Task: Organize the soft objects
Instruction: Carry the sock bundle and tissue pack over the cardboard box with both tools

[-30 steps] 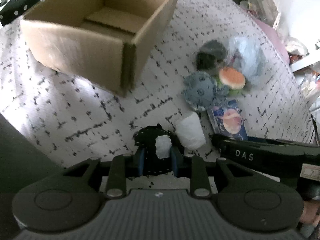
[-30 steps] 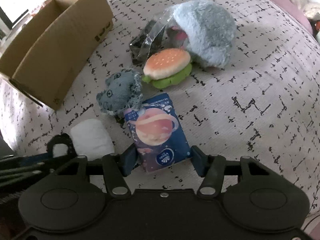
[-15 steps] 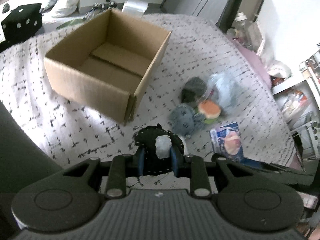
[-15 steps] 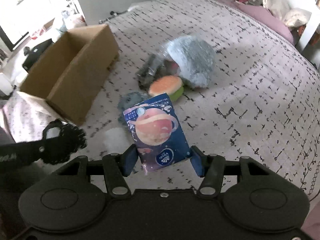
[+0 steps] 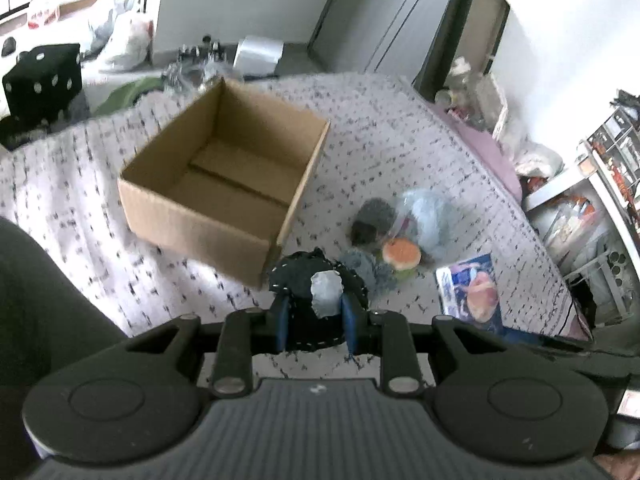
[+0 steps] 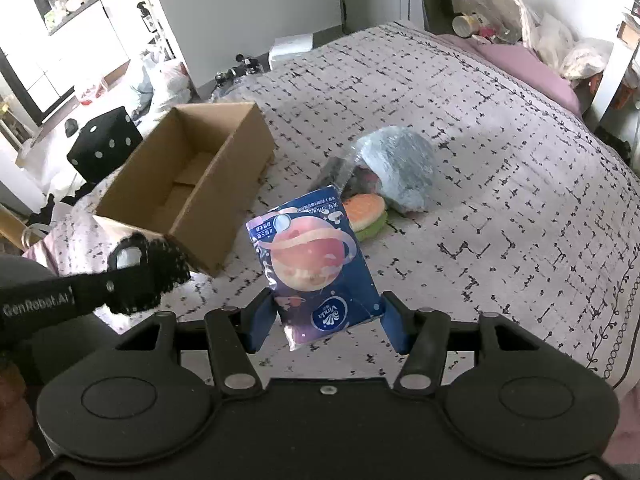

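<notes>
— What have you got in each hand?

— My left gripper [image 5: 314, 312] has its jaws clamped narrow on a black knitted toy [image 5: 316, 280] with a white patch; it hangs above the bed [image 5: 80, 200], off the sheet. My right gripper [image 6: 326, 320] holds a blue tissue pack [image 6: 316, 268] with a planet print (the lower end sits between the blue pads, the rest sticks up and out), also lifted clear of the bed.

— And the box?

— The cardboard box [image 5: 224, 184] is open and bare inside, at about 11 o'clock from my left jaws, 10 o'clock from my right.

— What lies on the bed?

— A small heap at 1 o'clock from the left jaws: a burger toy [image 6: 366, 210], a grey-blue plush [image 6: 400, 164] partly in clear plastic touching it, and a blue-grey knitted piece [image 5: 364, 264] just beside the burger. A black dice cushion [image 5: 42, 76] sits off the bed, beyond the box.
</notes>
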